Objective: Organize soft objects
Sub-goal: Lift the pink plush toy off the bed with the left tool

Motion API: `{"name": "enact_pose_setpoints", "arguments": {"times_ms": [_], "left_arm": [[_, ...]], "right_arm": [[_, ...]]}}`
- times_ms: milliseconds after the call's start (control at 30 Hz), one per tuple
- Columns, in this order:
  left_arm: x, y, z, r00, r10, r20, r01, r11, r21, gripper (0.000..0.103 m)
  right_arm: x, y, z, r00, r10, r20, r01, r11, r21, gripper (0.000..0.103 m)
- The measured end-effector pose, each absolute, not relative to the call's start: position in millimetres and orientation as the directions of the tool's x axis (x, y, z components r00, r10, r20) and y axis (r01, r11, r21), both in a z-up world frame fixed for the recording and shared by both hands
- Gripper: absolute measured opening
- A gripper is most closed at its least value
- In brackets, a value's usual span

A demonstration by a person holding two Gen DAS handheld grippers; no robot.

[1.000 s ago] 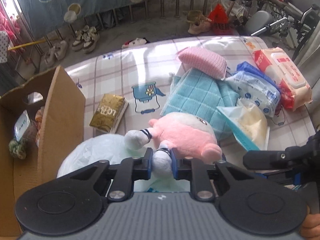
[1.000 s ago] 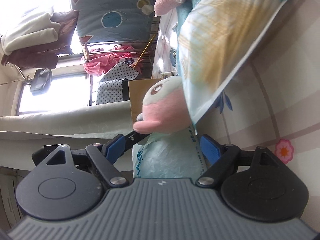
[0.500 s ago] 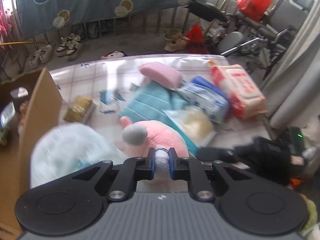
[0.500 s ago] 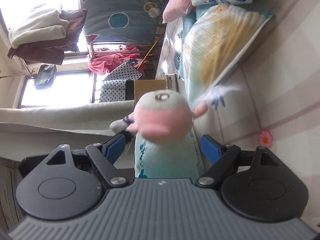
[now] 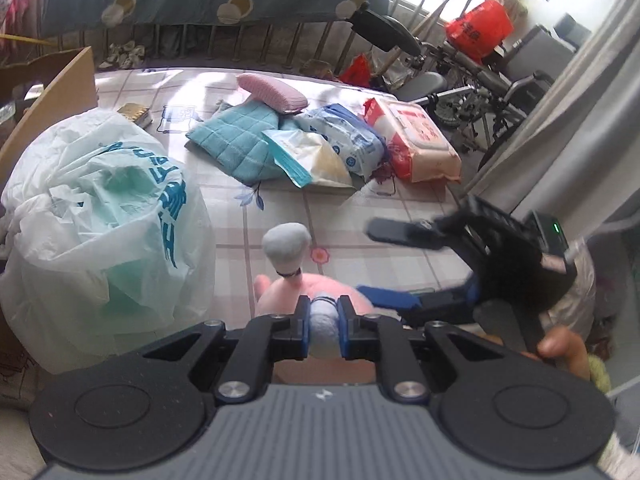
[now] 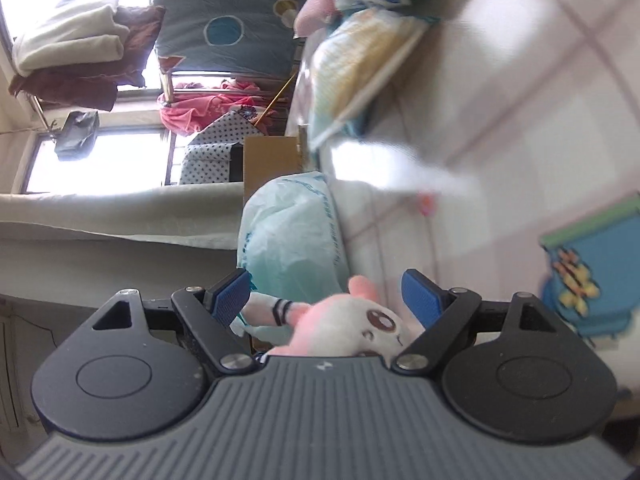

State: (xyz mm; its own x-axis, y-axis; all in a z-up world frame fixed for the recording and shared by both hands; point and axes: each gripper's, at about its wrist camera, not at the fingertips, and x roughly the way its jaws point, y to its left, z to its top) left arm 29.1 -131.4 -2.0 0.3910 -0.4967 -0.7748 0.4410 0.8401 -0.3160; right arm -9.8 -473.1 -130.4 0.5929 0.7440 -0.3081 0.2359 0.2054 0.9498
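Note:
A pink and white plush toy (image 5: 320, 290) hangs over the checked bed sheet (image 5: 360, 208) near its front edge. My left gripper (image 5: 324, 328) is shut on one of its white feet, and the other foot (image 5: 286, 244) sticks up. In the left wrist view my right gripper (image 5: 368, 262) reaches in from the right with its fingers spread above and below the toy's side. In the right wrist view the toy's head (image 6: 360, 324) lies between the blue pads (image 6: 228, 292) of my right gripper (image 6: 326, 294), which is open and not pressing on it.
A stuffed white and green plastic bag (image 5: 100, 216) stands at the left beside a cardboard box (image 5: 60, 80). Further back lie a teal towel (image 5: 236, 140), a pink cushion (image 5: 272, 94), several wipe packs (image 5: 344, 136) and a gold packet (image 5: 136, 114). A curtain (image 5: 560, 120) hangs at the right.
My left gripper has drawn the toy back from the pile towards the bed's front edge. The right gripper has shifted too, and the toy's head now sits between its fingers.

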Motion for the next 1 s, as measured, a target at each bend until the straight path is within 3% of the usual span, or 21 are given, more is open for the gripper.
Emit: {"name": "enact_pose_setpoints", "arguments": {"times_ms": [167,367,633,767,867,1000], "left_arm": [[51.1,-152.4,16.4,0.408,-0.535,-0.740,0.476,0.816,-0.328,0.014],[69.0,-170.0,41.4,0.488,-0.610,-0.625,0.508,0.780,-0.364,0.015],[53.5,-158.8,-47.3,0.374,-0.480,-0.794,0.433,0.847,-0.308,0.016],[40.0,-145.1,-67.4,0.325,-0.477,-0.817,0.411,0.849,-0.333,0.018],[31.6,-138.5,-64.2,0.333,-0.478,-0.813,0.422,0.846,-0.325,0.024],[19.8,-132.6,-43.2,0.379,-0.498,-0.780,0.473,0.829,-0.299,0.057]], "right_arm": [[-35.7,-503.2,-125.7,0.685,0.670,-0.286,0.236,0.168,0.957,0.084],[-54.4,-525.4,-115.3,0.740,0.610,-0.284,0.233,0.164,0.959,0.084],[-56.6,-527.9,-133.9,0.733,0.597,-0.326,0.277,0.177,0.945,0.082],[-45.8,-520.9,-126.7,0.719,0.602,-0.347,0.261,0.229,0.938,0.084],[-35.1,-512.2,-120.7,0.699,0.618,-0.361,0.246,0.266,0.932,0.084],[-23.7,-501.0,-115.1,0.680,0.632,-0.371,0.223,0.304,0.926,0.084]]}}
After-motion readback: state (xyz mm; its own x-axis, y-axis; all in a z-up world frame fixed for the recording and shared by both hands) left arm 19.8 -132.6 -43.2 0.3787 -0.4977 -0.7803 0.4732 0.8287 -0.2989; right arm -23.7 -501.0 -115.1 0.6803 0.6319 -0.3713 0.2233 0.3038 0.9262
